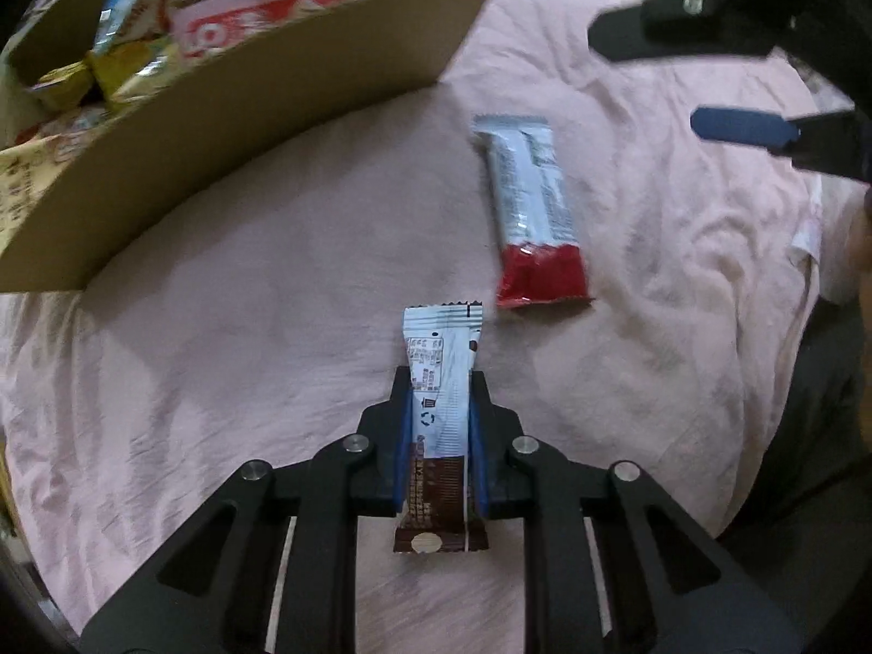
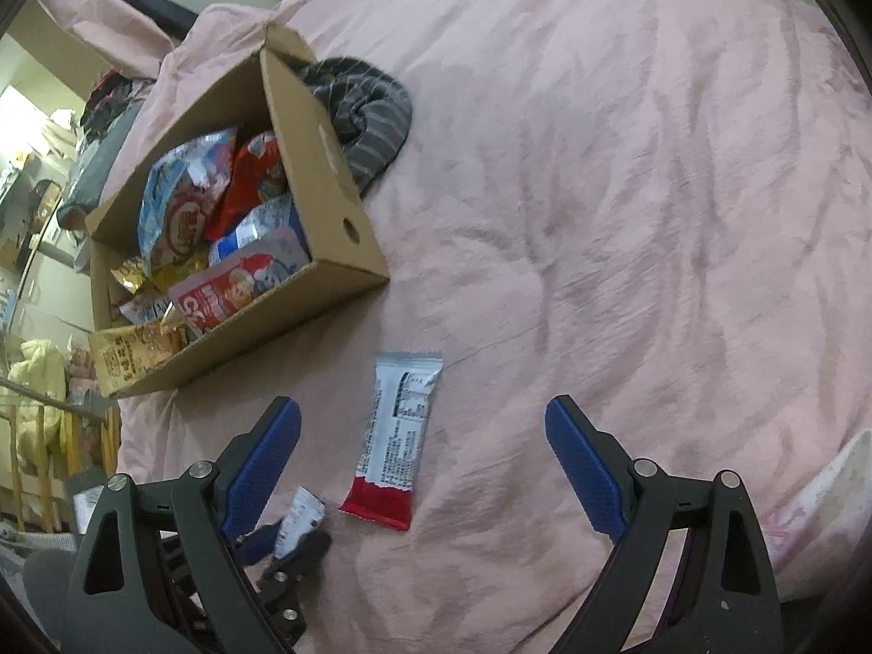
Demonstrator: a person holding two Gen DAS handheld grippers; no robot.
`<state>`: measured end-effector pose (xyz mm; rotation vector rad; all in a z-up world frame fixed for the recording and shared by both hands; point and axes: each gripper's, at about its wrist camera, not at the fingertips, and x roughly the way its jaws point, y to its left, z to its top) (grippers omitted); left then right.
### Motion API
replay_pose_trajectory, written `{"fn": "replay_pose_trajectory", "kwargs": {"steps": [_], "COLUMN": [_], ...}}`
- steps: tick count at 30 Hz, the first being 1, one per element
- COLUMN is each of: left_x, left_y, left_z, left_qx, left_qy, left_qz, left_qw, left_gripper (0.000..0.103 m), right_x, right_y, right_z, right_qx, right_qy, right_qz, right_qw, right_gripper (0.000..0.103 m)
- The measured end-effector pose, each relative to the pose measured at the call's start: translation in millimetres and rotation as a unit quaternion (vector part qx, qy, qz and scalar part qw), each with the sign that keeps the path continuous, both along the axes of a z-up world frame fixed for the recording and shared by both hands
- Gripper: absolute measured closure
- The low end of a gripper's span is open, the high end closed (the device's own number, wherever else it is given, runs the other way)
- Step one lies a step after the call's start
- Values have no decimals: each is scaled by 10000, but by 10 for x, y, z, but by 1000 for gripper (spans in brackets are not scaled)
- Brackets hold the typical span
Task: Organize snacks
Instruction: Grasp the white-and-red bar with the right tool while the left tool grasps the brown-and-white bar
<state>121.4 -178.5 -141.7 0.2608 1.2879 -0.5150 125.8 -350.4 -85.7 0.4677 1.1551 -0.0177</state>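
Left gripper (image 1: 440,403) clamped on the midsection of a brown-and-white snack bar (image 1: 442,381), which lies flat on the pink bedsheet (image 1: 218,327). A red-and-white snack bar (image 1: 531,212) rests loose at about one o'clock from it, well apart from the cardboard box (image 1: 261,109) of snacks at ten o'clock. Right gripper (image 2: 422,458) hangs above the red-and-white bar, jaws spread wide, nothing between them. Both bars look light, with thin, slippery wrappers that crumple; a mid-length grip across the narrow width should hold best.
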Motion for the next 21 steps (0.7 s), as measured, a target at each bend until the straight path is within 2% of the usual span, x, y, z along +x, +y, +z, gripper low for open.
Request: {"fn": "replay_pose_trajectory", "kwargs": {"steps": [4,11,16,18,21], "left_x": [49,172,250,291,299], "left_y": [115,431,624,765,901], "left_z": [33,148,238,227,264], "left_qx": [-13,7,-21,-33,-82], "left_qy": [45,-108,-185,-189,-164], "left_qz": [309,1006,1401,1528,1678], "left_qw": [9995,9949,9900,9881,9856], "left_gripper": [88,88,88,88,88], "right_x": [108,299,388,394,373], "right_y": [150,452,638,699,722], "right_z": [-135,-458,-638,-681,-702], "right_qx": [-7,-319,-743,-1005,-1241], "right_qy": [225,841,1182,1256,1253], "right_qz": [205,483,722,837,908], "right_qw": [9995,9948,9876,9834,9801], "right_gripper": [10,10,12,19,39]}}
